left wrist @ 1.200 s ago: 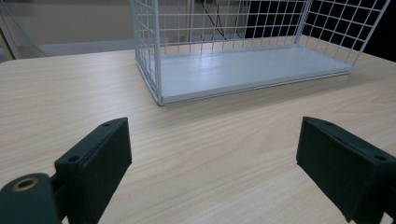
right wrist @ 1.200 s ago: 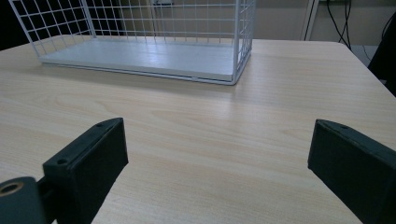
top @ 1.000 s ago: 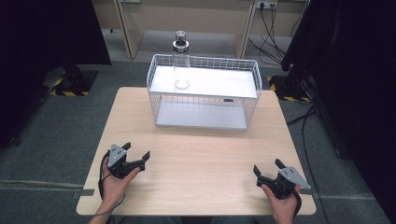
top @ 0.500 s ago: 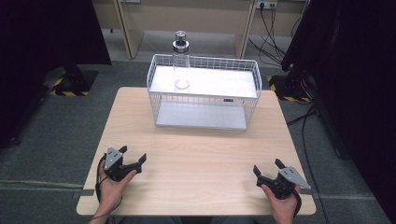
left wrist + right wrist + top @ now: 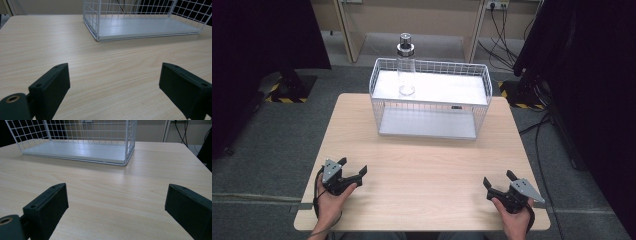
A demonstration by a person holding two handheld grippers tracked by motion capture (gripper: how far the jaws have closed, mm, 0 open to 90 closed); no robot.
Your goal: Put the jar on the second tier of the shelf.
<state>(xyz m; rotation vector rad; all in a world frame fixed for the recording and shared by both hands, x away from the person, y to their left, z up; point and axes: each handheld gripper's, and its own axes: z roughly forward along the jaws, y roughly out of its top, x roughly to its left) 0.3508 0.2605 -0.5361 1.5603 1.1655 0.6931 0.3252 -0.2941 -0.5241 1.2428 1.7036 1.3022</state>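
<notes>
Left gripper drifts slightly toward lower left; right gripper unchanged. Both jaws wide, empty. Bottle upper centre in basket: approach level, grip mid-body.

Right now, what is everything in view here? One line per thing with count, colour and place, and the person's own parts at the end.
Table: one, light wood, centre of the high view.
Wire basket: one, white with a pale solid floor, at the far middle of the table.
Bottle: one, clear with a dark and silver cap, upright in the basket's far left part.
Floor: grey, around the table.
Cables: several, black, on the floor behind the table at the right.
Left hand: one, near left edge of the table, holding the left gripper, black, fingers open.
Right hand: one, near right edge, holding the right gripper, black, fingers open.
</notes>
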